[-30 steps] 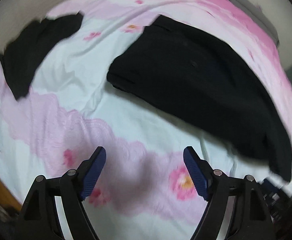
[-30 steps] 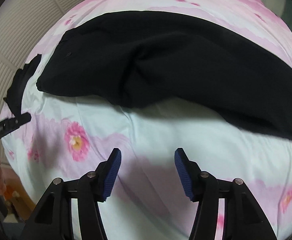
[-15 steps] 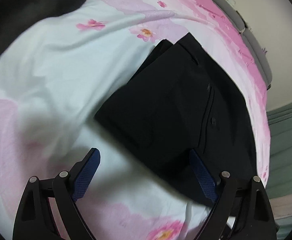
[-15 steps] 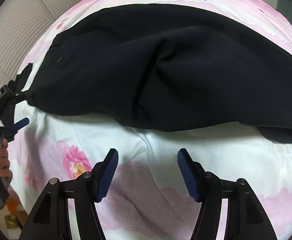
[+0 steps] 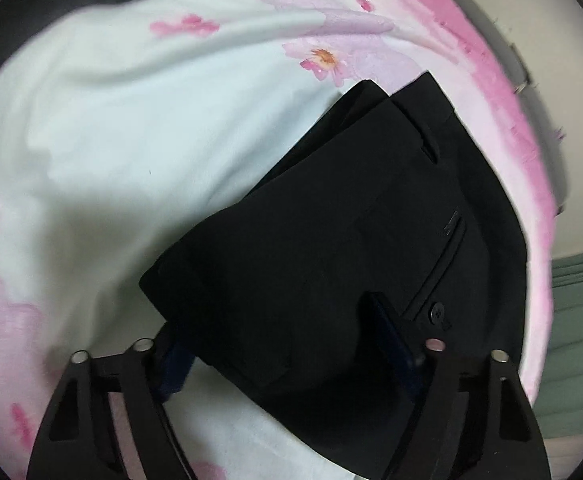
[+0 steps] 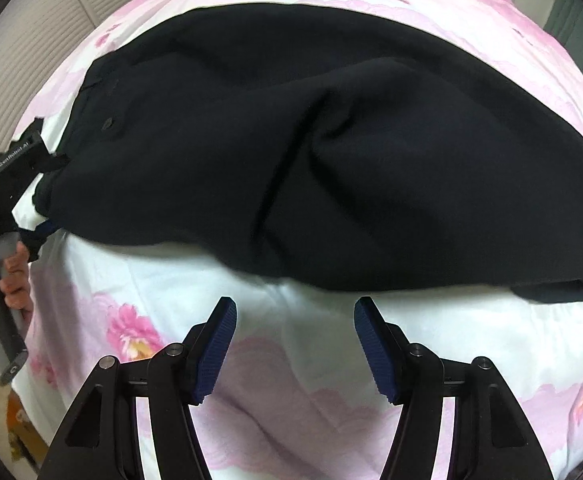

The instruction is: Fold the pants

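Black pants (image 6: 331,152) lie on the floral bed sheet (image 5: 131,140). Left gripper (image 5: 287,354) is closing astride the waistband corner at 6 o'clock — you may pinch sheet too. Right gripper (image 6: 294,344) hangs half-open, empty — hem at 12 o'clock could slip.

- Pants (image 5: 331,248): black woven cloth, matt, smooth; one glossy plastic button noted.
- Bedsheet (image 5: 131,120): soft printed cloth, matt, lightly creased.
- Right gripper (image 6: 294,340): matt black plastic; pads (image 6: 215,354) seen ribbed, blue.
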`<act>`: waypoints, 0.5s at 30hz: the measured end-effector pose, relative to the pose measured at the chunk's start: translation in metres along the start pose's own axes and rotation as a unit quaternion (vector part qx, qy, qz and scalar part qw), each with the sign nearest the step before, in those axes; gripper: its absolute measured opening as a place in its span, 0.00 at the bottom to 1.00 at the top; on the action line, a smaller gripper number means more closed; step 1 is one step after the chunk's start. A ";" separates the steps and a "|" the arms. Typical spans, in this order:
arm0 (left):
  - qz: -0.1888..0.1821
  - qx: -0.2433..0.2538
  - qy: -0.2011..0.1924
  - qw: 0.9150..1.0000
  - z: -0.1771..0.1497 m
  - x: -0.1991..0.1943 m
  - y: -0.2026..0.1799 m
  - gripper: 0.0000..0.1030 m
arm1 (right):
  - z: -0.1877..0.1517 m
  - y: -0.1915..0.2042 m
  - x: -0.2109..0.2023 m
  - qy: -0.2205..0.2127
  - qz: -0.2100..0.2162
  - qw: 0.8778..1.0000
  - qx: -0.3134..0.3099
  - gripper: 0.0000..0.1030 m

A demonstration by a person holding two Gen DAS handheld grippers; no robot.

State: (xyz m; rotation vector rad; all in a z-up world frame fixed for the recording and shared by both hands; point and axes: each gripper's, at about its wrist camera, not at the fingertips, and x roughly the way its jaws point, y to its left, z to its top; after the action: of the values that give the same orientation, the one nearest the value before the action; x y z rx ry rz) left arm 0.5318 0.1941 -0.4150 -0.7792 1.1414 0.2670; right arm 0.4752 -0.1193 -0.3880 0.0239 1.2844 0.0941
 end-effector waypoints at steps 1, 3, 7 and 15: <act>0.015 0.009 -0.003 1.000 0.002 -0.005 -0.006 0.64 | 0.001 -0.002 -0.002 0.001 0.002 1.000 0.003 0.60; 0.028 0.030 -0.017 0.999 0.005 -0.016 -0.013 0.53 | 0.003 -0.006 -0.004 0.007 0.002 1.000 0.005 0.59; 0.044 0.112 -0.062 0.991 0.008 -0.047 -0.043 0.42 | 0.002 -0.006 -0.014 0.005 0.011 1.000 -0.020 0.54; 0.049 0.140 -0.091 0.985 0.052 -0.080 -0.056 0.37 | 0.016 0.005 -0.004 0.032 0.072 0.996 -0.031 0.43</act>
State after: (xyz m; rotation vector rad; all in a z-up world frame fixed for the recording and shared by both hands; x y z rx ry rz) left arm 0.5669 0.2045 -0.3106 -0.4413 1.0182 0.2467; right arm 0.4889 -0.1141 -0.3789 0.0612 1.3416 0.2598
